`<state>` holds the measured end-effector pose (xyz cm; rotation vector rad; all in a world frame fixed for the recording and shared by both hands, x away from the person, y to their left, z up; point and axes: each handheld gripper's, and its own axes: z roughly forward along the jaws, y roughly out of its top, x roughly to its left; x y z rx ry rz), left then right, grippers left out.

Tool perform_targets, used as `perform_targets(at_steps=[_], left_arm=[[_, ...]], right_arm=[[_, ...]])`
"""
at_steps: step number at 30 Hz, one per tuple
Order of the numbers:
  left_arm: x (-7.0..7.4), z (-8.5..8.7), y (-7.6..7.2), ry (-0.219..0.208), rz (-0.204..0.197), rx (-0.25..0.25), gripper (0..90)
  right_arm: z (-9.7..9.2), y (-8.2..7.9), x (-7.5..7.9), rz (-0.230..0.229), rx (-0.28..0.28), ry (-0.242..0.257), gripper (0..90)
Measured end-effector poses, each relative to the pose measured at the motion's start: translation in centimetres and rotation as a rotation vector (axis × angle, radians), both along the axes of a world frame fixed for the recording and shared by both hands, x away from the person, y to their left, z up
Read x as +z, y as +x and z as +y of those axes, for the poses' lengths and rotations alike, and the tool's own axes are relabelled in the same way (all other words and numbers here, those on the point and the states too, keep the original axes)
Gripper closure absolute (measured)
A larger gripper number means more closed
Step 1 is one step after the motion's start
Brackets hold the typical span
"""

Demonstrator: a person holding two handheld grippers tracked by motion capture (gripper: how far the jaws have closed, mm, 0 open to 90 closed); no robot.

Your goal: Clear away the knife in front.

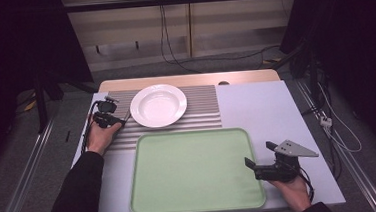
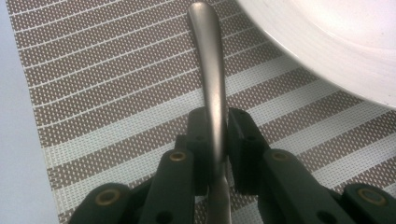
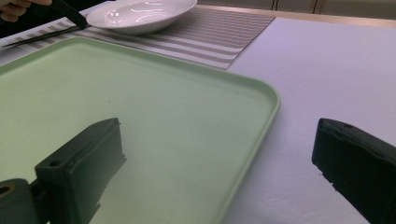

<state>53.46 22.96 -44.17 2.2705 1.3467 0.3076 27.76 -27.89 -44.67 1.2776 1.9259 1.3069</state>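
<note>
Left gripper (image 2: 217, 140) closed on a metal cutlery handle (image 2: 210, 70), pads pressing on both sides of it. Matt grey steel, slim at the fingers, wider and rounded at the far end, reaching forward beyond the fingertips over the striped placemat (image 2: 102, 93). Lower part hidden between the jaws, so impossible to tell if spoon or fork. To the right of the fingers, close by, the rim of a white deep plate (image 2: 336, 42), not touching the handle.

Further right, a light green tray (image 1: 195, 170), empty, lying on a pale table cover (image 1: 261, 106). Right gripper (image 3: 215, 163) with jaws wide apart, nothing between them: one finger above the tray corner, the other above the table cover.

Beyond the table a grey floor, cables, dark curtains at both sides. Room dim, corners hard to read.
</note>
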Motion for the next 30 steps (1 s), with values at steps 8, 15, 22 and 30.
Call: perform_targets(at_steps=[8,15,22,30], left_arm=[[0.1,0.5,-0.7,-0.014,0.01,0.009,80.0],[0.2,1.5,-1.5,-0.03,-0.002,0.024,80.0],[1.0,2.3,-2.4,-0.043,-0.016,0.023,80.0],[1.2,2.6,-3.4,-0.046,-0.017,0.011,80.0]], right_arm=[[-0.1,0.0,0.0,0.003,-0.005,0.002,1.9],[0.0,0.0,0.0,0.006,-0.004,0.0,1.9],[0.0,0.0,0.0,0.004,-0.004,-0.001,1.9],[0.0,0.0,0.0,0.004,-0.006,0.0,1.9]])
